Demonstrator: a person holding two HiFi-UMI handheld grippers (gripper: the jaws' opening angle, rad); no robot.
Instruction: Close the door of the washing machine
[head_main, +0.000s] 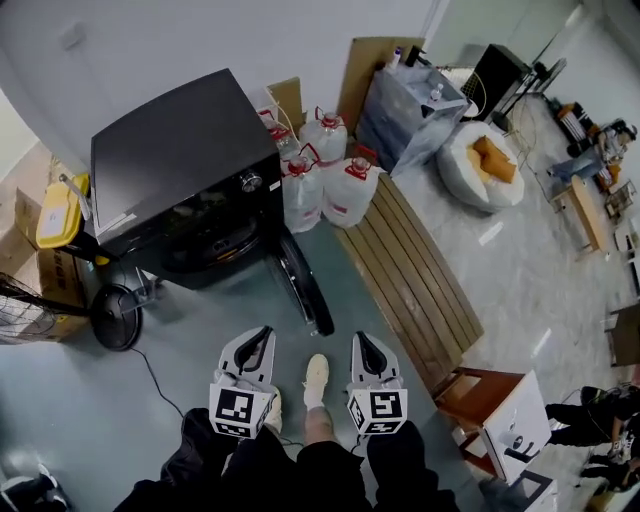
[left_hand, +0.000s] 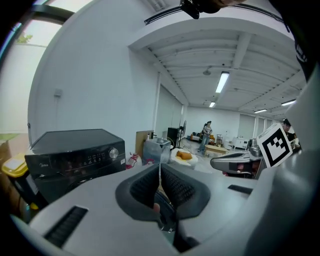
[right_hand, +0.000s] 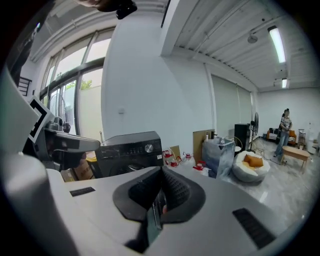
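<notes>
Holds nothing in left hand-held gripper (head_main: 262, 335) or right hand-held gripper (head_main: 362, 342), jaws together. Could skid off washing machine door (head_main: 301, 282) at 12 o'clock, leaving it ajar.

In front of the washing machine (head_main: 185, 170) the floor (head_main: 200, 322) lay open for a reach. The swung-out door (head_main: 302, 287) jutted from the machine's right front, water jugs (head_main: 325, 188) crowded its right side, and a fan (head_main: 115, 318) stood at its left front.
</notes>
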